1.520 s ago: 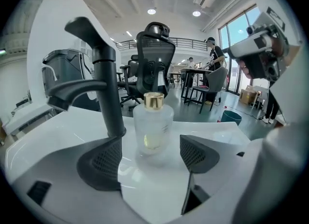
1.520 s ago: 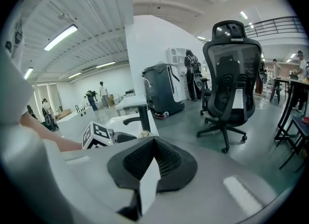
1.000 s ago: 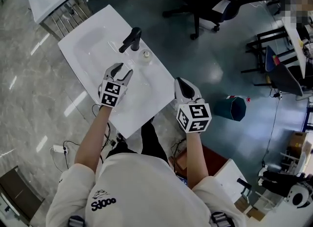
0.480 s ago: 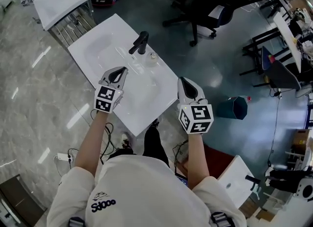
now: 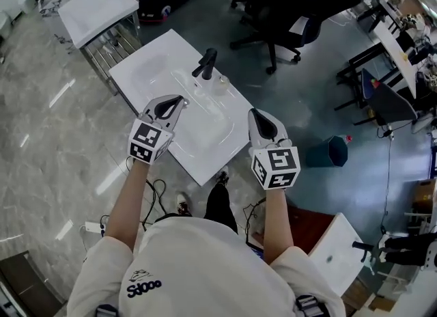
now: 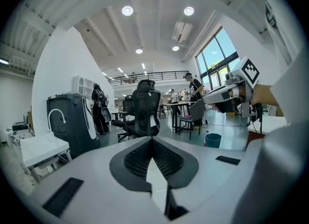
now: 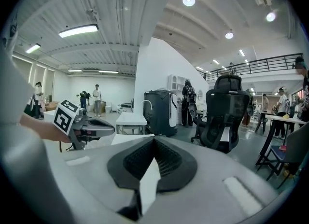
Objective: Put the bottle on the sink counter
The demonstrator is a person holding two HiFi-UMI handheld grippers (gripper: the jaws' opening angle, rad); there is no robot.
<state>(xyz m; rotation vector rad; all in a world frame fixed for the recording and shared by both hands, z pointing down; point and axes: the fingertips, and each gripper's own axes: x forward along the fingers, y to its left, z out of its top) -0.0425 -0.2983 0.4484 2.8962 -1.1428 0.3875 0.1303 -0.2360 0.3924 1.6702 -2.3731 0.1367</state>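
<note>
The white sink counter [image 5: 147, 70] is now carrying the task's thing. A second ago the left gripper [image 5: 180, 101] was reaching over it with jaws apart, close to the faucet. Now it is sitting back over the counter's near edge, clenched on nothing. The right gripper [image 5: 254, 112] is also hanging clenched and empty, off the counter's right corner. The small clear bottle [image 5: 221, 84] is standing free on the counter, just beside the black faucet [image 5: 207, 63] and apart from both grippers. Whether it is fully upright is too small to tell. Judging by this, the placing is looking finished and the person is pulling away.

Around the sink, black office chairs [image 5: 287, 15] are crowding the floor beyond. A second white sink on a metal stand [image 5: 99, 8] is standing to the upper left, and a teal bin [image 5: 332, 150] is waiting to the right. Cables [image 5: 158, 189] are trailing by the person's feet. Nothing is blocking the withdrawal.
</note>
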